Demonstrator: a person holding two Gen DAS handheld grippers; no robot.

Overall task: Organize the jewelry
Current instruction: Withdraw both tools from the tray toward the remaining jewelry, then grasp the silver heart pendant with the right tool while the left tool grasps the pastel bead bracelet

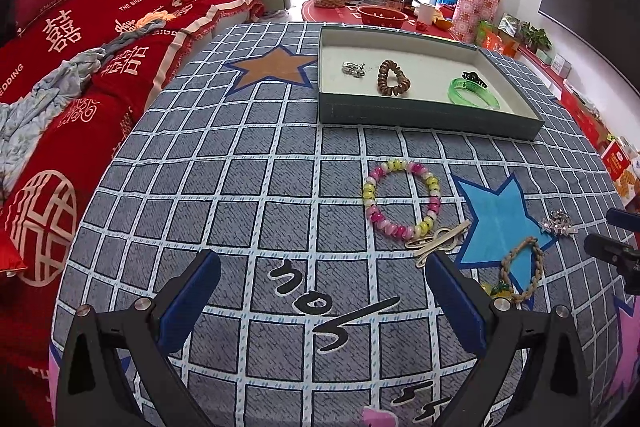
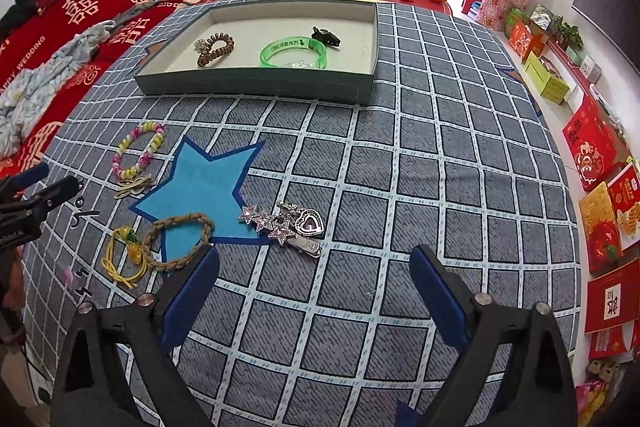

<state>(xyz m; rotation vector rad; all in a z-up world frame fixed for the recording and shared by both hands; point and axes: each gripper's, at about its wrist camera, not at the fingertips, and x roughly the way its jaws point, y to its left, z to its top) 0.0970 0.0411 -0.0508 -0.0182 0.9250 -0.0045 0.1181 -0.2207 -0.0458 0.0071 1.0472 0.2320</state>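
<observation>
A shallow grey box sits at the far side of the checked cloth; it holds a brown coil hair tie, a green bangle, a silver trinket and a black clip. On the cloth lie a pink-yellow bead bracelet, a beige hair clip, a braided bracelet, a yellow cord charm and a star clip with heart pendant. My left gripper is open and empty, near the beige clip. My right gripper is open and empty, just short of the star clip.
A red-covered sofa runs along the left of the table. A red table with jars and a bowl stands beyond the box. Gift boxes line the floor on the right. The other gripper shows at each view's edge.
</observation>
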